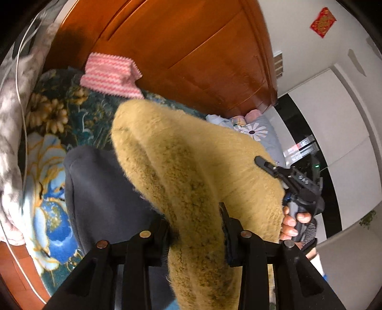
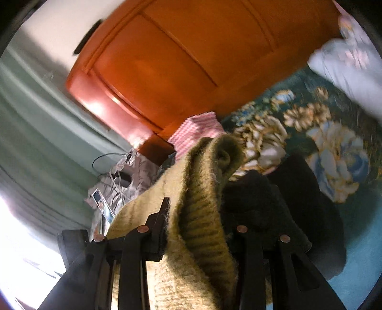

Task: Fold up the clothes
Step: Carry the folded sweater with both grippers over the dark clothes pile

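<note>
Fuzzy mustard-yellow sweater is filling the nearest part of both wrist views, bunched between black fingers. It is hanging lifted above a bed whose teal floral blanket is spreading underneath, with an orange-brown wooden headboard rising behind. Near the headboard a pink-and-white zigzag cloth is lying on the blanket, a dark navy garment is resting just under the sweater, and a pale pillow with a daisy print is sitting at the far end. White wall and cabinet panels are showing to the right in the left wrist view, with a red paper ornament on the wall. The left hand-held gripper is pinching a thick fold of the sweater, which is running down between its fingers and out of frame below. The right hand-held gripper is likewise clamping a ribbed edge of the sweater; in the left view it is appearing beyond the sweater's far edge, held by a hand. The right wrist view is blurred, so the clutter of cables and grey fabric beside the bed is hard to make out.
</note>
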The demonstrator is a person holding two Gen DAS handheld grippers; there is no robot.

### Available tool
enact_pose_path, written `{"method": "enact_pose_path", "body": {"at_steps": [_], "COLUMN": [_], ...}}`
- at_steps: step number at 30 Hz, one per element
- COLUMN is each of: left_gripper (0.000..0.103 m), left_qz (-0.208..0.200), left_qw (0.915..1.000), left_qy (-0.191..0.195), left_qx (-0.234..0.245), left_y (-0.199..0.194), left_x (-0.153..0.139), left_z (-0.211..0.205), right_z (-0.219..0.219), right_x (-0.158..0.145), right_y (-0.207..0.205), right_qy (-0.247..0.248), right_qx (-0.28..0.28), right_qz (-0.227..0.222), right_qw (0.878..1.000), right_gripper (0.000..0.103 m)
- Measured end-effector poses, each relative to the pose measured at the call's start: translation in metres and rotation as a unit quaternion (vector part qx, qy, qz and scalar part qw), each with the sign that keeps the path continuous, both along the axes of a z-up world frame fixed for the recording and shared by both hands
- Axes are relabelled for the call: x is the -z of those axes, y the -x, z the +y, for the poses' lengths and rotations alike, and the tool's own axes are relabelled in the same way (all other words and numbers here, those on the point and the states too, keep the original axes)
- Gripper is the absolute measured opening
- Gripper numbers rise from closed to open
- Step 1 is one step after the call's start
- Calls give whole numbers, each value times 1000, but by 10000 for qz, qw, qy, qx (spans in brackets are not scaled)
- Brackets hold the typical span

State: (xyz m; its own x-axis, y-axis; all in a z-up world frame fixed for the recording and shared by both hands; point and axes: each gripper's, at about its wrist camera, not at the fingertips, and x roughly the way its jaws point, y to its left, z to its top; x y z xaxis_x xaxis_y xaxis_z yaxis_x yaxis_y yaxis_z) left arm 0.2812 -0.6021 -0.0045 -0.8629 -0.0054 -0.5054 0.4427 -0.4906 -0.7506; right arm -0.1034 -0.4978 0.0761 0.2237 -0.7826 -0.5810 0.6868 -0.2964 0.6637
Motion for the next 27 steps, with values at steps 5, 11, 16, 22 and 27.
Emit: {"method": "enact_pose_path", "body": {"at_steps": [5, 11, 16, 22, 27], "left_gripper": [47, 48, 55, 58, 59], "left_qz": [53, -99, -475, -914, -1294], "left_qw": [10000, 9999, 9983, 9903, 9756], "left_qy": [5, 60, 249, 830, 1724], "left_qx": [-38, -126, -233, -633, -426], "left_y": [1, -3, -8, -24, -1], "left_x": [17, 6, -9, -36, -63], "left_z": [7, 12, 18, 26, 63], "right_z": [4, 7, 34, 63, 59], "right_x": [42, 35, 23, 4, -23], "right_y": [12, 12, 30, 29, -12], "right_qy": [18, 94, 227, 58, -34], "right_qx": [162, 221, 783, 1121, 824], "right_qz": [-387, -331, -443, -111, 706], "right_qw": [9991, 9992, 9957, 9936, 9941], "right_gripper": [36, 42, 43, 43, 45]}}
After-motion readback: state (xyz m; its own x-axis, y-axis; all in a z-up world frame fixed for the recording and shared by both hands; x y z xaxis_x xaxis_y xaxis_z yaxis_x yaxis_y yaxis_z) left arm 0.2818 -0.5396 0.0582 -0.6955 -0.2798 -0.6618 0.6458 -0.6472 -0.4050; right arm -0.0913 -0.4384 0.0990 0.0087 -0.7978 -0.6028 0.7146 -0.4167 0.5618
